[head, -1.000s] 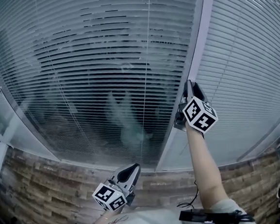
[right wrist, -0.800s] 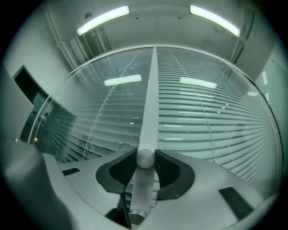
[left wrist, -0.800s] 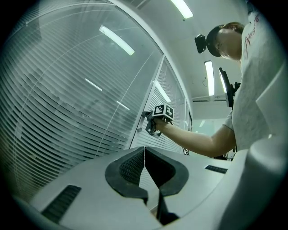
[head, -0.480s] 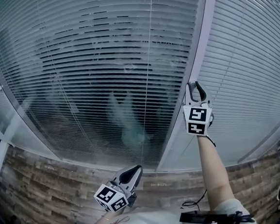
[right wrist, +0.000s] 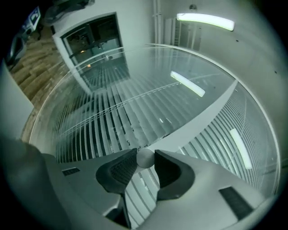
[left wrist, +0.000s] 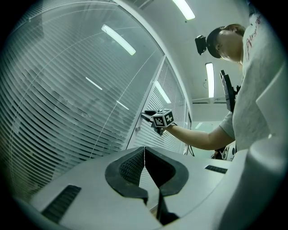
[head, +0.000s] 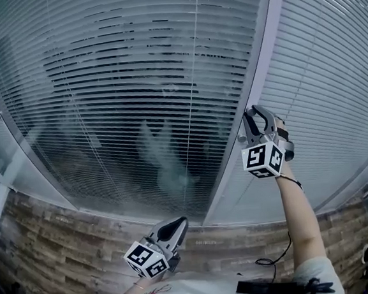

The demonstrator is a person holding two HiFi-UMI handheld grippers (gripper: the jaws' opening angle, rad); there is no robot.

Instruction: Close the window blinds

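Note:
The blinds (head: 133, 83) hang behind glass in the left pane, their slats tilted partly open with dark gaps between them. The right pane's blinds (head: 330, 66) look flat and pale. A small round knob (right wrist: 145, 158) sits on the white frame post (head: 263, 59) between the panes. My right gripper (head: 258, 114) is shut on this knob, a pad touching each side of it. From the left gripper view, the knob (left wrist: 137, 129) shows just below the right gripper (left wrist: 148, 116). My left gripper (head: 175, 224) hangs low near my body, shut and empty.
A brick-patterned wall (head: 53, 263) runs below the window sill. A black device (head: 279, 288) hangs at my chest. My torso and sleeve (left wrist: 265, 112) fill the right of the left gripper view. Ceiling lights (right wrist: 204, 20) glare above.
My right gripper has twisted on the knob, its marker cube turning and my forearm swinging to the right. The left gripper has stayed where it was.

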